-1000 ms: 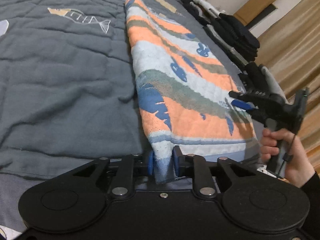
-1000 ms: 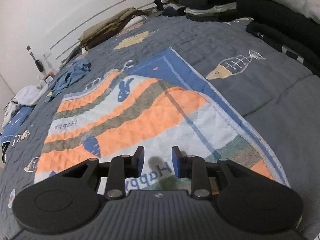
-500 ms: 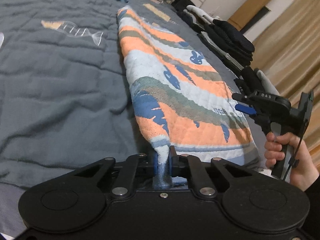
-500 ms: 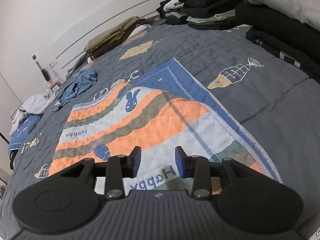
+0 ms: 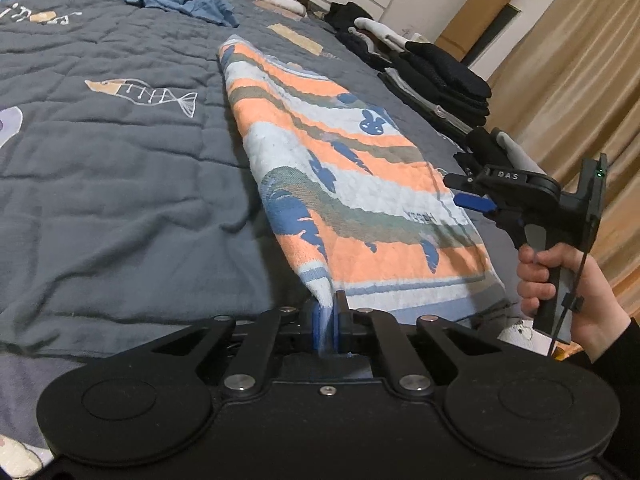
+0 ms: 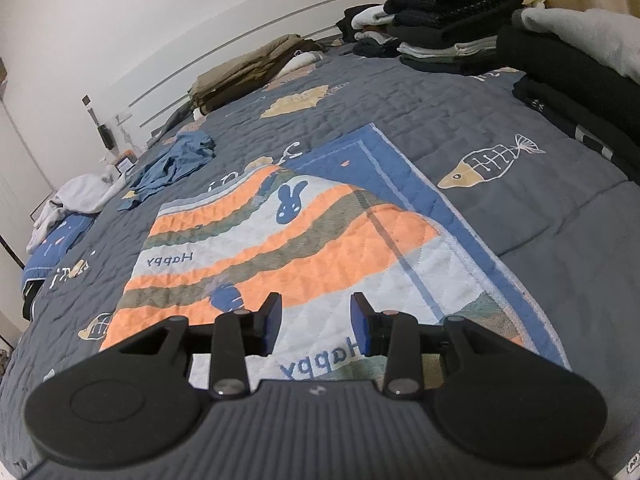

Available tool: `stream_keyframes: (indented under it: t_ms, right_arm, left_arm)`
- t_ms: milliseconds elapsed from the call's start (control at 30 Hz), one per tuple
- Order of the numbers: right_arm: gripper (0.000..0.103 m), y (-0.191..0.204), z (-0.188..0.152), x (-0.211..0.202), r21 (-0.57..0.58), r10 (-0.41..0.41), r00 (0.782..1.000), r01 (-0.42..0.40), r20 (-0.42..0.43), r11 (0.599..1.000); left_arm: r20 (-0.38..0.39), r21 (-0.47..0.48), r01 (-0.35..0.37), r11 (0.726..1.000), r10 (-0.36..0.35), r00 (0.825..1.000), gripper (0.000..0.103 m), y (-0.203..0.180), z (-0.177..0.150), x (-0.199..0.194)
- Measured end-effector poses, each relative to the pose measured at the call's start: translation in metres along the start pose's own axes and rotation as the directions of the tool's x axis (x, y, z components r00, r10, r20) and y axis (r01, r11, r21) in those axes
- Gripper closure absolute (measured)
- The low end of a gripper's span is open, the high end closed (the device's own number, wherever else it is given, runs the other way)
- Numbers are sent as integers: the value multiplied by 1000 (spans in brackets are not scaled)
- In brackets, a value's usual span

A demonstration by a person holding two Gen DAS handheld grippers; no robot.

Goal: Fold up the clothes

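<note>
Hanging striped towel [image 5: 352,184], corner in left hand-held gripper [image 5: 325,322].

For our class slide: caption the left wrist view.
Left gripper pinches the striped towel's corner; right gripper waits open.

left tongs [image 5: 325,322]: black, blue pads, silver screws
right tongs [image 6: 316,318]: black, ribbed body, "DAS" marking
sleeve [image 5: 618,354]: black

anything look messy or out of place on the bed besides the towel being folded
Yes. A blue garment lies crumpled on the quilt beyond the striped towel, and a white one is bunched further left. Both look unfolded, unlike the neat dark stacks along the far right.
</note>
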State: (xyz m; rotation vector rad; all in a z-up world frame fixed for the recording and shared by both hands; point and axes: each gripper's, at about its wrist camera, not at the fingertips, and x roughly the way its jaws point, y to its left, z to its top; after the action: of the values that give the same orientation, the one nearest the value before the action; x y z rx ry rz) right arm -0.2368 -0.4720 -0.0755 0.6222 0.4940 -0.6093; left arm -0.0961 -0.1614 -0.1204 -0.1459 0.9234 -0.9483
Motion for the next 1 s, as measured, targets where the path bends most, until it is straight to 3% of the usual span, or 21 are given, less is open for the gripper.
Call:
stream_keyframes:
  t_ms: [367, 567, 633, 767, 900, 1000]
  right_arm:
    - [67, 16, -1, -10, -36, 62, 998, -62, -16, 997]
    - [66, 23, -3, -10, -64, 62, 998, -64, -27, 996]
    - [66, 21, -1, -11, -50, 61, 998, -62, -25, 997]
    - [66, 14, 4, -13, -23, 52, 999, -52, -11, 998]
    - [66, 7, 15, -12, -13, 31, 1000, -31, 5, 999]
    - [66, 8, 22, -10, -17, 27, 1000, -26, 13, 1000]
  left_arm:
    - [-36, 63, -35, 997, 37, 999, 97, -6, -1, -27]
    - [-88, 58, -118, 991, 122, 989, 94, -6, 1, -17]
    - [-62, 81, -125, 989, 130, 990, 90, -11, 4, -22]
    - [31, 117, -159, 980, 156, 987, 65, -25, 13, -38]
    - [123, 182, -201, 963, 180, 976, 63, -44, 33, -45]
    - [174, 234, -232, 944, 194, 966, 49, -57, 52, -37]
